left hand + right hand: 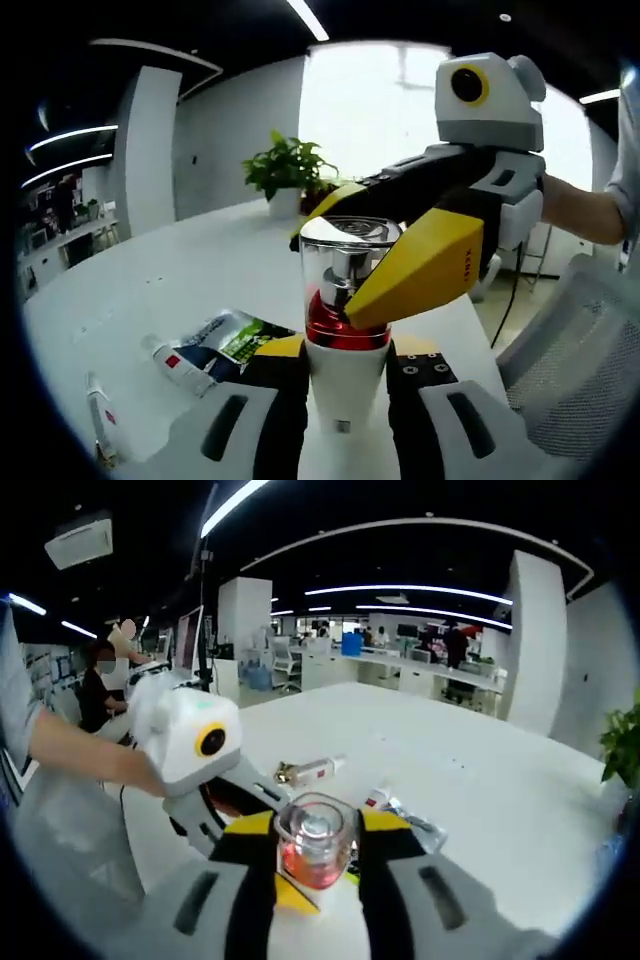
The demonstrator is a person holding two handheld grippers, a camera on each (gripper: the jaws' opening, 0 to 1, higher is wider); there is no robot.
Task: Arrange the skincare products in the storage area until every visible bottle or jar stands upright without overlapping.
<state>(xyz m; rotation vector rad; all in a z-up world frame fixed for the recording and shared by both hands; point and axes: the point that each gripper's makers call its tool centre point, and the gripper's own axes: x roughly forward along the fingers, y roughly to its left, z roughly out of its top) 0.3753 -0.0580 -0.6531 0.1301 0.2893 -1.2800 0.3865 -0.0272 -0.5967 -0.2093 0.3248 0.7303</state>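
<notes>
In the left gripper view, a slim white tube [178, 364] and a glossy sachet [232, 338] lie at eight o'clock on the smooth white desk [150, 290]. The left gripper [345, 400] clamps the upright bottle's [345, 340] white base; the right gripper [380, 270] pinches its clear domed cap.

Left gripper [345, 375] clamps the pump bottle [345, 385] at its white base; right gripper [315, 855] pinches that bottle's clear cap from above.
</notes>
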